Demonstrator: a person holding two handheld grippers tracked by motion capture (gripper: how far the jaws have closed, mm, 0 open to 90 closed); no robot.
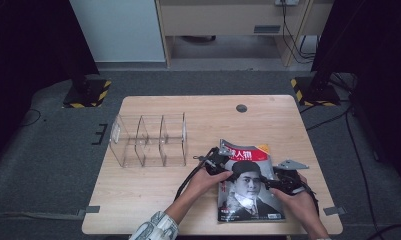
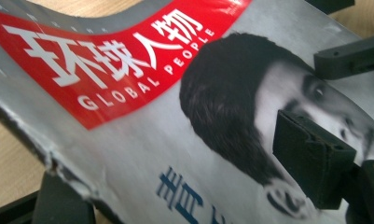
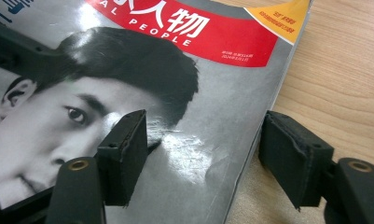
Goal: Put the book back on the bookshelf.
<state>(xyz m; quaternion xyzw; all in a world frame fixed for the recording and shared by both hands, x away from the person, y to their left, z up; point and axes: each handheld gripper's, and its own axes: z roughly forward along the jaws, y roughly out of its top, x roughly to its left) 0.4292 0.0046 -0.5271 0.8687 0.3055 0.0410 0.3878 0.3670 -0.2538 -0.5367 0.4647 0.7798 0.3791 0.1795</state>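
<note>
A: Setting? Start with the surface.

B: A light wooden worktop (image 1: pixel 153 185) on grey carpet, dark stands behind it. The landmark is the magazine (image 1: pixel 248 187), lying face up near the front edge, right of centre, its red title band on the far side. Well left of the magazine stands a clear plastic organiser (image 1: pixel 148 140) with open compartments.

A: The left tongs?

B: The left tongs (image 1: pixel 224 167) sit at the magazine's left edge. One jaw lies over the cover, the other under the lifted, worn edge. Whether the pads press the pages, I cannot tell.

A: And the right?

B: The right tongs (image 1: pixel 274 184) straddle the magazine's right edge: one jaw on the cover, the other on the wood just beside it. They are parted, gripping nothing.
</note>
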